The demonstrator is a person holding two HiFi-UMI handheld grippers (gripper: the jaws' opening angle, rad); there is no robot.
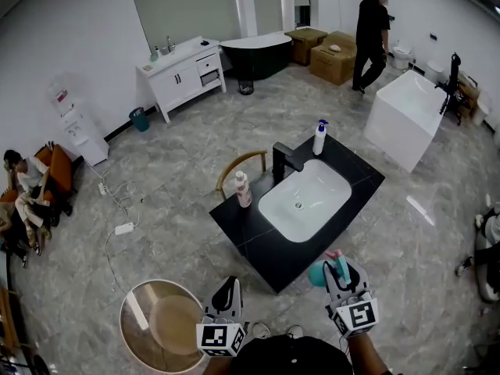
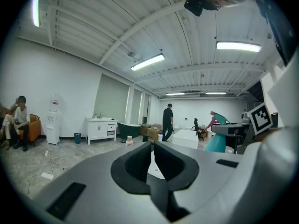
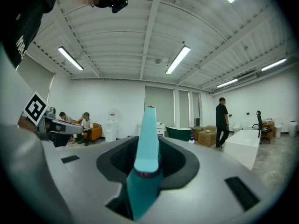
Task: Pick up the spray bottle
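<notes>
A teal spray bottle (image 1: 319, 275) with a pink trigger hangs in the air just in front of the black counter's near corner. My right gripper (image 1: 344, 274) is shut on its top. In the right gripper view the bottle's teal head (image 3: 148, 139) stands upright between the dark pads (image 3: 175, 160). The left gripper view shows the bottle (image 2: 217, 142) at its right, off the counter. My left gripper (image 1: 227, 293) is held low to the left, shut, with nothing in it; its pads (image 2: 140, 164) meet at the base.
The black counter (image 1: 359, 180) holds a white sink (image 1: 305, 198), a black tap (image 1: 285, 162), a white pump bottle (image 1: 319, 137) and a pale bottle (image 1: 243, 189). A round wooden table (image 1: 160, 323) stands near left. A white bathtub (image 1: 406, 114) and a standing person (image 1: 371, 36) are behind.
</notes>
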